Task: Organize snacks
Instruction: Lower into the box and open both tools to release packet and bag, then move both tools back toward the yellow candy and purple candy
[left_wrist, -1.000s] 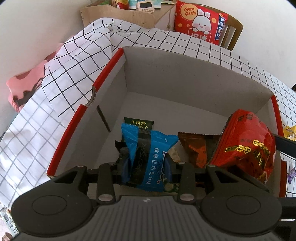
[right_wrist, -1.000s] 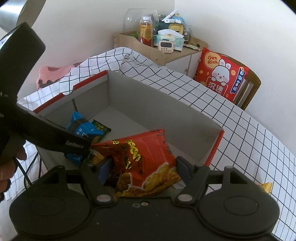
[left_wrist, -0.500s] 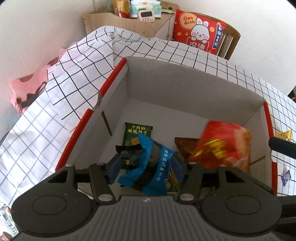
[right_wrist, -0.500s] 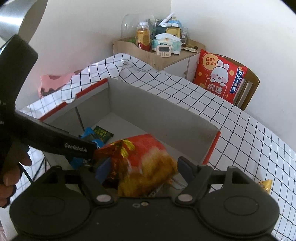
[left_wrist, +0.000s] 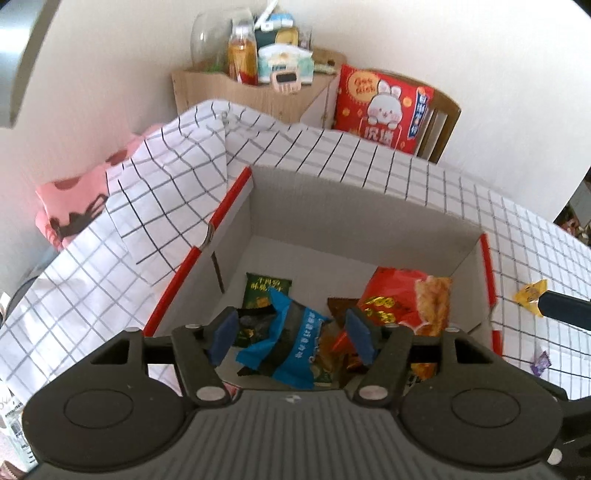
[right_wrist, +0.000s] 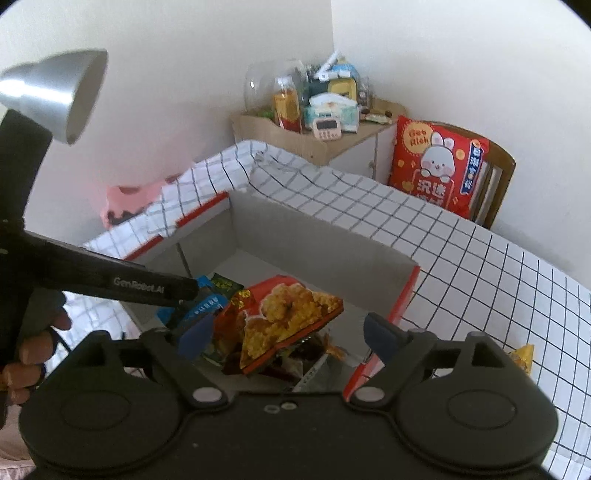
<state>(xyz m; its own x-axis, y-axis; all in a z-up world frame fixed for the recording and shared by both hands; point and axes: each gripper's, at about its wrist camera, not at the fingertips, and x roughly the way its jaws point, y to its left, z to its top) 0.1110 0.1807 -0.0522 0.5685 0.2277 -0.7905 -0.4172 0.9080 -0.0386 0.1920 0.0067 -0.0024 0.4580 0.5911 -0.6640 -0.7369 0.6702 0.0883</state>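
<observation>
Both packets have dropped from your grippers into the box (left_wrist: 369, 206): blue packet (left_wrist: 291, 343) below the left gripper (left_wrist: 291, 336), red bag (right_wrist: 291, 321) below the right gripper (right_wrist: 284, 332). Jaws have just opened wide, both grippers tilted downward above the box.

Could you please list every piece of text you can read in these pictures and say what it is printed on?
"GenRobot.AI": side of the left hand-held gripper.
"Get Rich": red rabbit cushion; its Chinese characters are too blurred.
Blue snack packet, green snack packet, red snack bag: Chinese print, unreadable.
</observation>
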